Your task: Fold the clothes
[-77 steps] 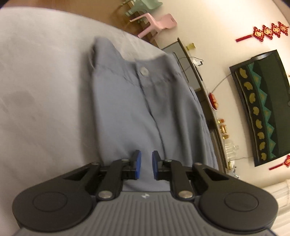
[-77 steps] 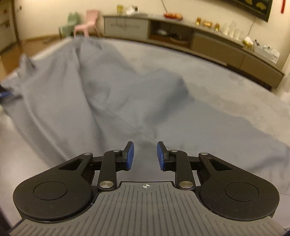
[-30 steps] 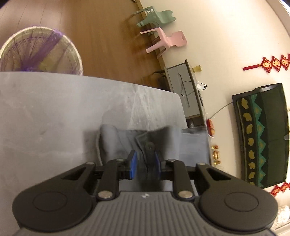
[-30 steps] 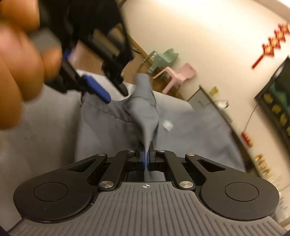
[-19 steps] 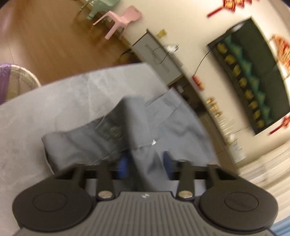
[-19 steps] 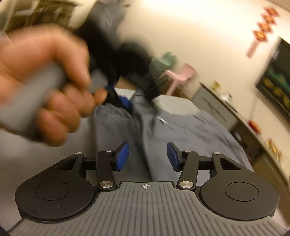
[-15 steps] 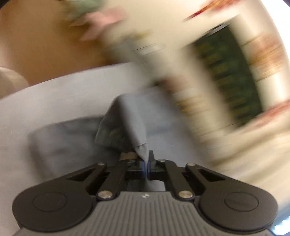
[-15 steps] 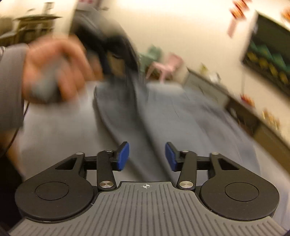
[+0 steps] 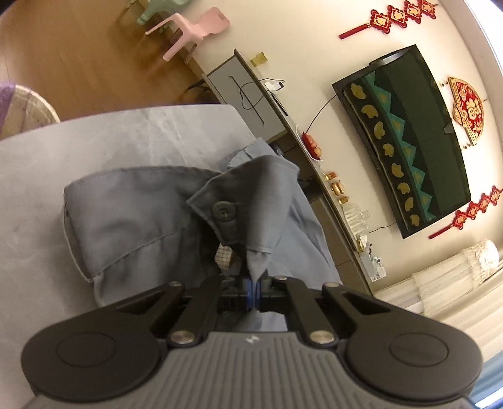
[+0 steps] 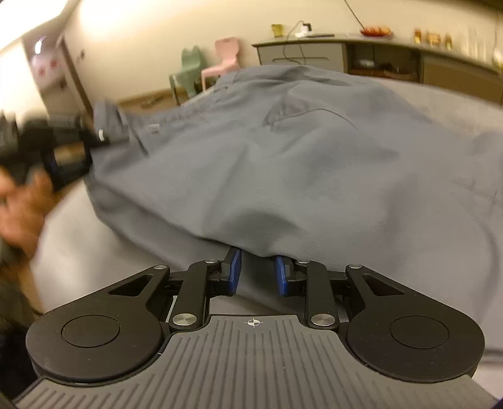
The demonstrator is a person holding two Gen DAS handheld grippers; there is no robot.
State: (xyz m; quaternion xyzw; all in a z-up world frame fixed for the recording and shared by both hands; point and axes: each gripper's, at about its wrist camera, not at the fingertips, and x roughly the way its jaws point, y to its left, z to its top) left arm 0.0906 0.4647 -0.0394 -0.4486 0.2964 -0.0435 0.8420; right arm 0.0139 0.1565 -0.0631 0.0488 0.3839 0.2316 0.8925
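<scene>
Grey trousers (image 9: 132,220) lie on a grey table (image 9: 37,176). My left gripper (image 9: 254,291) is shut on a waistband corner of the trousers, lifted beside a dark button (image 9: 223,211). In the right wrist view the trousers (image 10: 283,163) spread wide, and the left gripper (image 10: 94,138) holds their far left end, with a blurred hand (image 10: 19,201) behind it. My right gripper (image 10: 257,270) sits at the near fabric edge with its jaws closing. The cloth edge lies just over its blue fingertips (image 10: 234,267), which do not press on it.
A woven basket (image 9: 22,107) stands on the wooden floor beyond the table's far left edge. A pink chair (image 9: 195,28) and a green chair (image 10: 188,69) stand by the wall. A low cabinet (image 10: 377,56) runs behind the table, under a wall screen (image 9: 405,141).
My right gripper let go of the waistband fold, opened and swung away to the trousers' side edge. My left gripper closed on the waistband corner and rolled.
</scene>
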